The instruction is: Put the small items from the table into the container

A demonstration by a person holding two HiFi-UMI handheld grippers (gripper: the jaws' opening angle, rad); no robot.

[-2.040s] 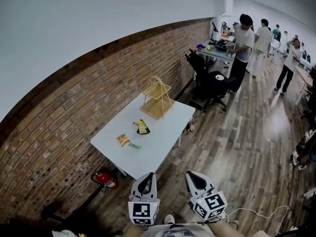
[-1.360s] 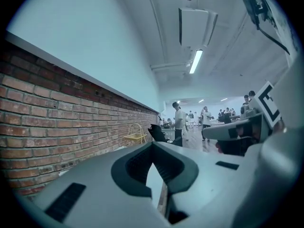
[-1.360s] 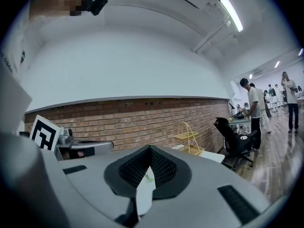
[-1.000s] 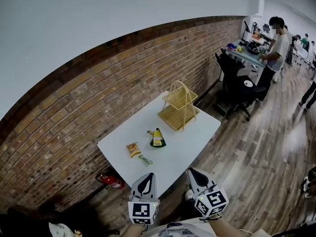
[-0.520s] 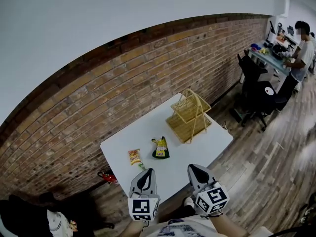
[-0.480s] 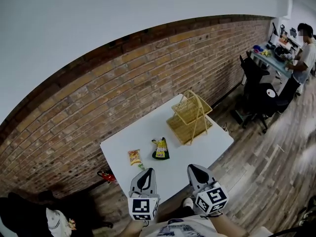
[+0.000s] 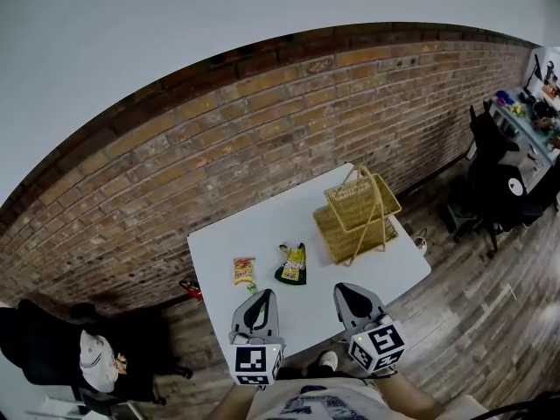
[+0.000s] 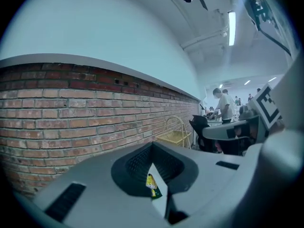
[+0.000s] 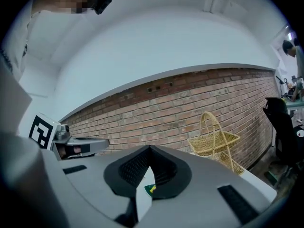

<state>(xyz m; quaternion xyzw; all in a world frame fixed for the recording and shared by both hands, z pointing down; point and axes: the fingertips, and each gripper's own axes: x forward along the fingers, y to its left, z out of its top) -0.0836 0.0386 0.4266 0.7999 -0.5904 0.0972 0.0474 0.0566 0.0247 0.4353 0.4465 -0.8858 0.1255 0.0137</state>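
Both tools empty and pressed together: left gripper (image 7: 260,295) and right gripper (image 7: 344,290) held side by side over the near edge of the table (image 7: 219,239), tips closed on nothing, short of every item. Lying flat around the table's middle, left of the basket (image 7: 359,220): orange packet (image 7: 243,270) and, just to its right, green packet (image 7: 293,267), apart from each other and clear of the basket. Tucked at the orange packet's near corner, a small green piece (image 7: 252,286), too small to identify. Judging by the look: thin film pouches, very light, soft and crinkly, likely slick under the pads and prone to sliding across the smooth top rather than lifting. Best taken by a crimped end or a raised corner, with one jaw worked low against the tabletop and the pinch kept gentle to spare the contents. No real risk of breakage, more of a slip or a fumbled drop. Basket woven and open, two trays under a hoop handle, probably light enough to shift or tip if knocked, so better approached from above and released low over a tray. Counted: two grippers, one table, one basket with two tiers, two packets, one small green piece, so three items at most to move. Behind the table, a brick wall (image 7: 262,121)
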